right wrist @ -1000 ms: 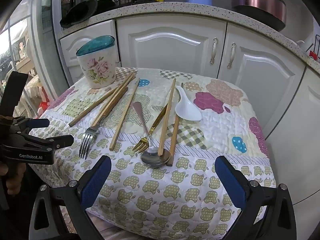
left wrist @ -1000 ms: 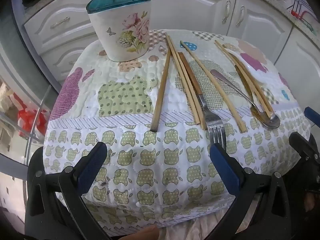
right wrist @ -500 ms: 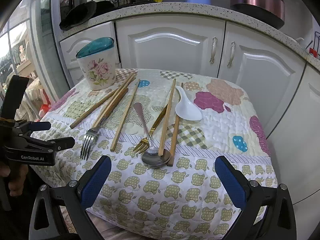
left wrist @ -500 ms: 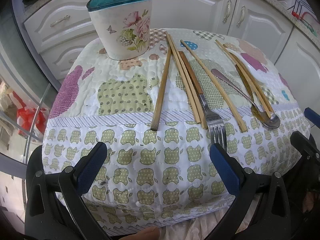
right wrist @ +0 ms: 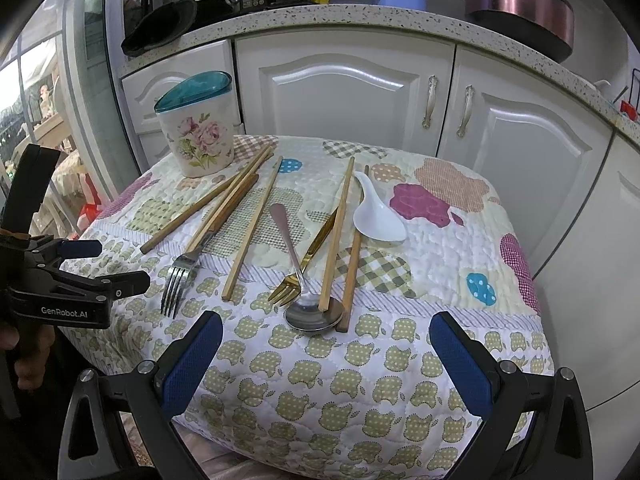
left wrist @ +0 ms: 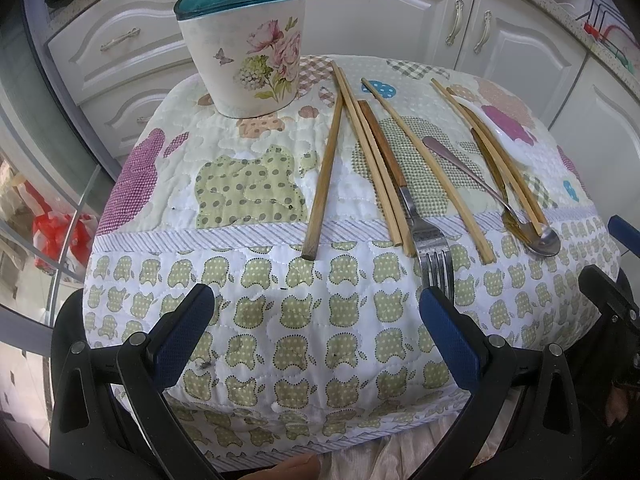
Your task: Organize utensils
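A floral holder (left wrist: pixel 244 46) (right wrist: pixel 196 128) with a teal rim stands at the far left of a quilted table. Several wooden chopsticks (left wrist: pixel 325 176) (right wrist: pixel 252 228), a wood-handled steel fork (left wrist: pixel 424 232) (right wrist: pixel 180 276), a steel spoon (left wrist: pixel 540 240) (right wrist: pixel 312 312), a gold fork (right wrist: pixel 292 280) and a white ceramic spoon (right wrist: pixel 378 220) lie spread across the quilt. My left gripper (left wrist: pixel 316 332) is open, low at the front edge, below the fork's tines. My right gripper (right wrist: pixel 324 360) is open too, just in front of the steel spoon's bowl. Neither one holds anything.
The quilted table cover (left wrist: pixel 240 192) (right wrist: pixel 440 272) drops off at the front edge. White cabinet doors (right wrist: pixel 332 92) stand close behind, with a kettle (right wrist: pixel 520 4) and jug on the counter. The left gripper's body (right wrist: pixel 60 292) and a hand show at left.
Both grippers have crept slightly closer to the table. The holder looks a bit larger in the left wrist view. No utensil has moved.
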{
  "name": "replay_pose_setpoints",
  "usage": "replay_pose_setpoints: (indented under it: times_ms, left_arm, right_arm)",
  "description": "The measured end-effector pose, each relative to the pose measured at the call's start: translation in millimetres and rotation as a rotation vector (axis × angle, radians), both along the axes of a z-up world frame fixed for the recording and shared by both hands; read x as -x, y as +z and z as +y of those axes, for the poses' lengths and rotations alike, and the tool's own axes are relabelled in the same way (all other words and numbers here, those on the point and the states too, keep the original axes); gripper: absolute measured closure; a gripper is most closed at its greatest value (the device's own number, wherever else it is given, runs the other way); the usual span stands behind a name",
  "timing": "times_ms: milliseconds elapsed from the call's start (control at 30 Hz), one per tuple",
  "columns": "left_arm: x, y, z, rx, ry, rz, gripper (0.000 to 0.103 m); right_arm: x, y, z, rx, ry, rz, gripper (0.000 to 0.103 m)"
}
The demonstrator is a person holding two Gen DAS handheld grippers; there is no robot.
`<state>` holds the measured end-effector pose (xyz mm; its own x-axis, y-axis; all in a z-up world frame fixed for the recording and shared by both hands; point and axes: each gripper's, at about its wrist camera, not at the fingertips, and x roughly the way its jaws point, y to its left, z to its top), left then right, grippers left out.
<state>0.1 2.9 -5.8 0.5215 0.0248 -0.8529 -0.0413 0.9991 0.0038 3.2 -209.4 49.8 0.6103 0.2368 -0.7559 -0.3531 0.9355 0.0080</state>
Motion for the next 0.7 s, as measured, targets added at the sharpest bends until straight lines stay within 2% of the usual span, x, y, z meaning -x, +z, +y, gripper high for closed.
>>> replay_pose_setpoints:
  times_ms: [700]
  left_arm:
    - [1.0,-0.8,-0.1,0.004,0.002,0.002,0.0]
  right_arm:
    - [-0.6,-1.6,0.0,0.003,0.001,0.002,0.0]
